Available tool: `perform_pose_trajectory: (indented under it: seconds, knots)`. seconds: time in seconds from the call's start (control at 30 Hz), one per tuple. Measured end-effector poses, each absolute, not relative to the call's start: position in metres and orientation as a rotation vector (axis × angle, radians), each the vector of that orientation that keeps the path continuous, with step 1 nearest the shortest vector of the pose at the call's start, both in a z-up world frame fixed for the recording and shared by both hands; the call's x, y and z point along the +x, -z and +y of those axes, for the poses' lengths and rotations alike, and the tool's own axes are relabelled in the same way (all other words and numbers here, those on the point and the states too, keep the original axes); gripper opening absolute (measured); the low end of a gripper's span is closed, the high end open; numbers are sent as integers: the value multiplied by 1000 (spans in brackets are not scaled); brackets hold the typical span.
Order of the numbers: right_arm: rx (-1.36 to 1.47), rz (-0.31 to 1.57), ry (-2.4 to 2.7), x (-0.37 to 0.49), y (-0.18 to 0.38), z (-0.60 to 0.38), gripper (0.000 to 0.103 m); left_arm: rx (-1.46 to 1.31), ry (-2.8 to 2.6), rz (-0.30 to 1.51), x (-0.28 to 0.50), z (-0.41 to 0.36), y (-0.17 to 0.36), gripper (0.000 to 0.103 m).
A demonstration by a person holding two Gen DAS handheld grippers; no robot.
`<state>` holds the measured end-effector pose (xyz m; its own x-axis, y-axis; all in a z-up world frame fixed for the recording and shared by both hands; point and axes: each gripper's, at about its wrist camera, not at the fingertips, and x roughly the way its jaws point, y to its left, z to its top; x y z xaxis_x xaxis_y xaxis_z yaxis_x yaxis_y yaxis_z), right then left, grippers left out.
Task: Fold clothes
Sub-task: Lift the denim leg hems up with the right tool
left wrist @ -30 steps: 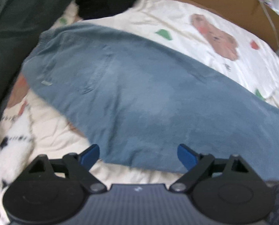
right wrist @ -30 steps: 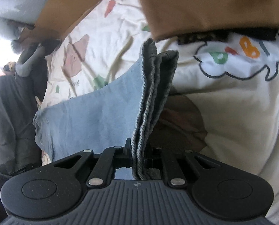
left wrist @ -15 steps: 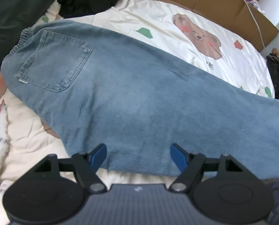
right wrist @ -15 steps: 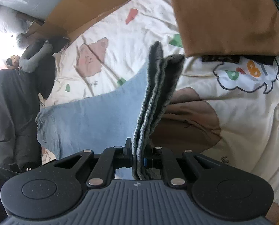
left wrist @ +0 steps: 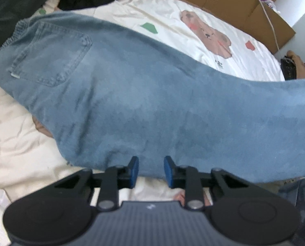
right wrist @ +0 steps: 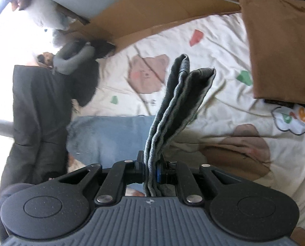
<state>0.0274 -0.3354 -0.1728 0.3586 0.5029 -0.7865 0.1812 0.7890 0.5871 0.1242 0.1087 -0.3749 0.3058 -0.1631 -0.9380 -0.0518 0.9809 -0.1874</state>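
**laundry_nerd:** Jeans question. Why is this pair of light blue denim jeans (left wrist: 152,106) held at two spots? They're stretched across the bed, on the cream bedsheet with bear and leaf prints (left wrist: 193,10), back pocket up, waistband toward the dark clothes at the far left.

**foldbot42:** Looks like a halving fold to me. The right gripper (right wrist: 151,172) has its fingers pressed together on the leg end, the doubled hems sticking up between them, so that end hangs clear of the sheet and can be carried over toward the waist.

**laundry_nerd:** And the left gripper (left wrist: 150,171)?

**foldbot42:** Sits at the near edge of the thigh area, pointing steeply down. Its blue fingers (left wrist: 134,170) are closing with the denim edge between them, but there's a gap and I can't see them pinching cloth yet. My guess: it anchors the middle so the jeans don't slide.

**laundry_nerd:** And the brown folded garment (right wrist: 279,47)?

**foldbot42:** Parked at the bed's far corner, well apart.
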Motion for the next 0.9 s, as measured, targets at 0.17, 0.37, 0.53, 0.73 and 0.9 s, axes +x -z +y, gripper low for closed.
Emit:
perform_pose_trajectory:
  seconds: [0.17,0.37,0.53,0.73,0.9]
  knots:
    - [642,1208,-265,30,162,-317,9,-172,93,1293,125,97,388,26]
    - [589,1149,-270,27,149,-300,9,-156,120,1316,133,81,405,20]
    - [584,1116,-288,29,143,-292,9,-123,133,1348,137,68,426,13]
    - [588,1097,-283,30,137,-283,9,-116,150,1374,149,60,446,11]
    - [580,1092,-290,33,137,-274,9,-157,139,1361,178,58,454,11]
